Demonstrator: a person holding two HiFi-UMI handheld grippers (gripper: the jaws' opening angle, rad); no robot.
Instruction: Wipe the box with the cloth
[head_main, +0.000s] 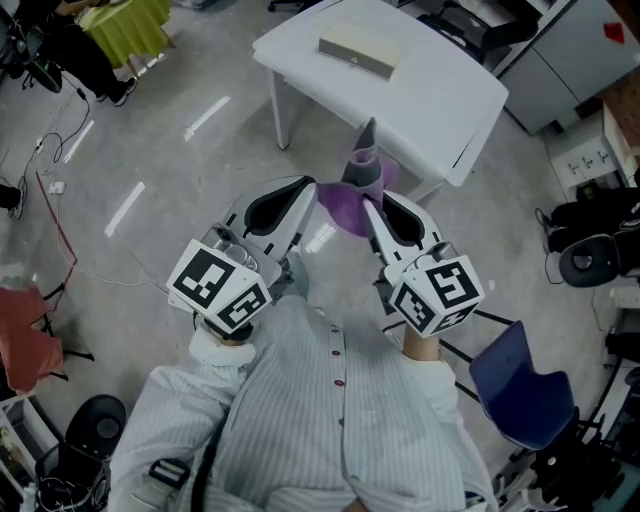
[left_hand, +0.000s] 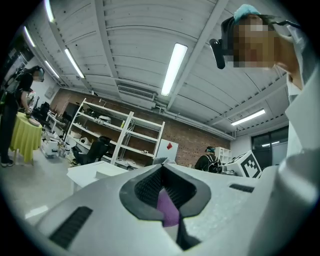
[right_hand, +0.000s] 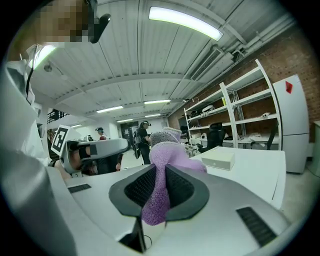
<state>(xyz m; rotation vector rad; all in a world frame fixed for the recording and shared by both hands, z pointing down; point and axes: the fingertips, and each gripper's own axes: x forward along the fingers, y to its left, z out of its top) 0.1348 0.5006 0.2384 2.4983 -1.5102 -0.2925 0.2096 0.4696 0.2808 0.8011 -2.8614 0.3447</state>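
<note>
Pinching one fuzzy purple cloth (head_main: 342, 210), left hand-held gripper (left_hand: 169, 212) and right hand-held gripper (right_hand: 153, 207) are both closed on it.

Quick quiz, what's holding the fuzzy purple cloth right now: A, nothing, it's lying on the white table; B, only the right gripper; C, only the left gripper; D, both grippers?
D: the fuzzy purple cloth is pinched in the left gripper and the right gripper alike.
</note>
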